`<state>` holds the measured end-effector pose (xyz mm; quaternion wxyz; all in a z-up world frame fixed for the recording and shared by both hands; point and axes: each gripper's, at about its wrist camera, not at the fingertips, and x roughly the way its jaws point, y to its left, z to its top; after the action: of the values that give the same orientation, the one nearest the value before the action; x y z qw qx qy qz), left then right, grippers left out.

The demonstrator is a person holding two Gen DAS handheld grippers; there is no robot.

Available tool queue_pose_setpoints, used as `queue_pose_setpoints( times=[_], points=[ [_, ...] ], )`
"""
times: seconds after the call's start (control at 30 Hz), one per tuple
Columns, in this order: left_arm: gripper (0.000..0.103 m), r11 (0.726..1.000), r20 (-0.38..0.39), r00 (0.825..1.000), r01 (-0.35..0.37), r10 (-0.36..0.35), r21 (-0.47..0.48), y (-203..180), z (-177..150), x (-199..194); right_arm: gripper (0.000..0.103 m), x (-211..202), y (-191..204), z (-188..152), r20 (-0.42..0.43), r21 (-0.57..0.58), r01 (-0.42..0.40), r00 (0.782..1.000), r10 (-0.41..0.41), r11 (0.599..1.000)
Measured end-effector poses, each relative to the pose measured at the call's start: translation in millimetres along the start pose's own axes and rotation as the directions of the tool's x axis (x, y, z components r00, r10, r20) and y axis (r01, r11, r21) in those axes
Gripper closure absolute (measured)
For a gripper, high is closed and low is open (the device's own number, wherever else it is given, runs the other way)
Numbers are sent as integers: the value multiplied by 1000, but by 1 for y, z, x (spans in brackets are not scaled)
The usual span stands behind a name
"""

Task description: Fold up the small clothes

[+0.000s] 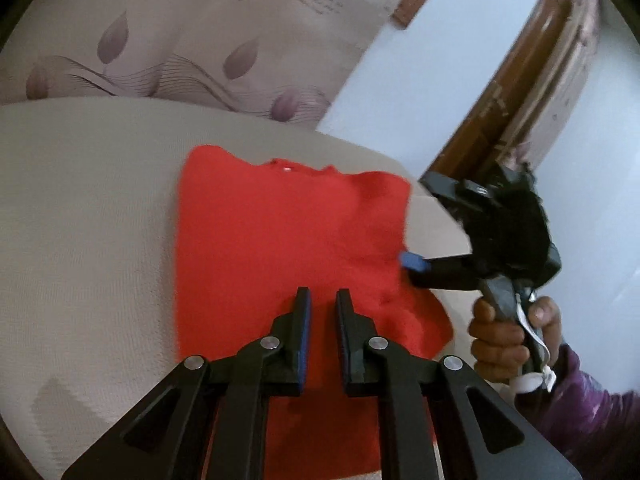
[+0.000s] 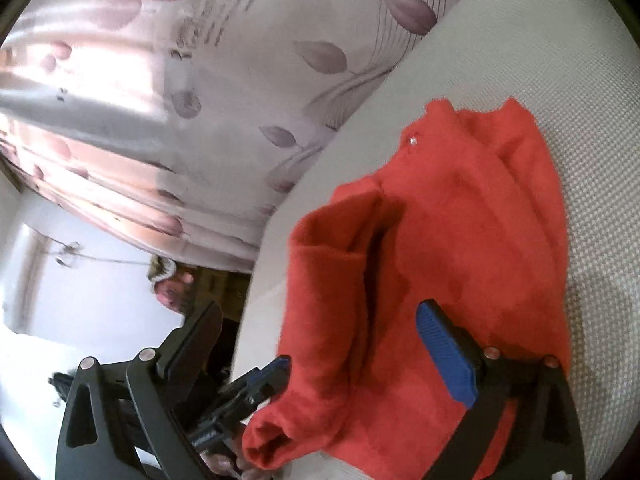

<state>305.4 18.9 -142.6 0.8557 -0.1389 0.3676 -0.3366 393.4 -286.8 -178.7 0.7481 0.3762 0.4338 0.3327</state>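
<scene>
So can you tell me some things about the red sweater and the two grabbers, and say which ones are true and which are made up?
1. The red sweater lies on a pale textured surface. True.
2. The left gripper has its fingers squeezed tight on the sweater. False: its fingers stand a little apart, with nothing between them, above the sweater.
3. The right gripper has its fingers spread wide. True.
4. The curtain behind has plain stripes. False: it is printed with purple leaves.
5. A sleeve is folded over the sweater's body. True.
6. The sweater is blue. False: only the finger pads are blue.
</scene>
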Motion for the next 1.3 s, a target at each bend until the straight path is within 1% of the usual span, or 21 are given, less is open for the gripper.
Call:
queue_pose_setpoints(
  times=[0.07,0.13,0.17,0.27,0.37,0.43,0.47,0.53,0.6,0.67,0.77,0.8,0.83,0.9,0.93,1.0,1.07,1.2,1.23,1.27,1.3],
  points=[
    [85,999,25,999,30,-30,-15,1,-5,6,6,-2,5,-5,2,-13,40,999,-40,999],
    [85,996,33,997,71,-70,-44,9,-7,8,6,-10,4,-12,36,0,66,997,-66,998],
    [85,994,40,995,95,-92,-60,12,-7,5,6,-12,0,-14,40,23,62,997,-63,998],
    [85,981,61,987,153,-146,-120,26,-6,6,5,-7,-11,-16,10,69,1,1000,-2,998],
    [85,969,69,983,181,-171,-168,36,-4,8,4,2,-5,-14,-7,49,11,1000,-11,999],
    [85,964,75,981,189,-178,-186,39,-5,7,4,10,2,-13,-18,39,12,1000,-11,999],
    [85,964,80,981,188,-176,-189,40,-5,6,4,10,6,-12,-8,32,23,1000,-23,999],
    [84,964,85,981,186,-173,-189,40,-7,4,4,8,11,-10,5,18,15,1000,-15,1000],
    [84,963,85,981,189,-175,-192,40,-9,3,4,16,8,-9,-29,32,43,999,-42,999],
    [84,961,84,980,193,-180,-198,41,-9,3,4,25,4,-9,-62,39,27,998,-25,999],
    [84,959,85,979,198,-185,-203,42,-9,2,4,40,12,-10,-94,11,22,995,-21,1000],
    [84,958,85,979,199,-185,-205,43,-9,2,4,44,18,-10,-108,0,-2,994,2,1000],
    [84,958,86,979,199,-185,-206,43,-9,2,4,47,27,-9,-120,-15,-50,992,48,999],
    [84,958,90,980,195,-180,-210,44,-10,1,4,45,34,-8,-106,-35,-102,990,97,994],
    [83,957,94,979,195,-179,-216,45,-10,1,4,45,30,-6,-100,-27,-93,991,89,995],
    [83,952,94,978,201,-184,-230,48,-10,3,4,48,12,-3,-107,20,-22,994,24,1000],
    [82,954,90,979,199,-182,-225,47,-10,4,7,48,7,-4,-107,14,-19,994,20,1000],
    [79,956,90,979,199,-183,-215,45,-9,4,5,59,20,-8,-136,-32,0,991,-4,999],
    [78,957,90,979,197,-182,-213,45,-9,4,8,62,23,-8,-140,-46,10,990,-16,999],
    [78,958,90,980,195,-180,-211,45,-9,4,14,66,25,-7,-150,-61,22,988,-31,998],
    [78,959,92,980,192,-176,-209,44,-10,4,52,73,26,-6,-183,-62,32,982,-43,998]
  ],
)
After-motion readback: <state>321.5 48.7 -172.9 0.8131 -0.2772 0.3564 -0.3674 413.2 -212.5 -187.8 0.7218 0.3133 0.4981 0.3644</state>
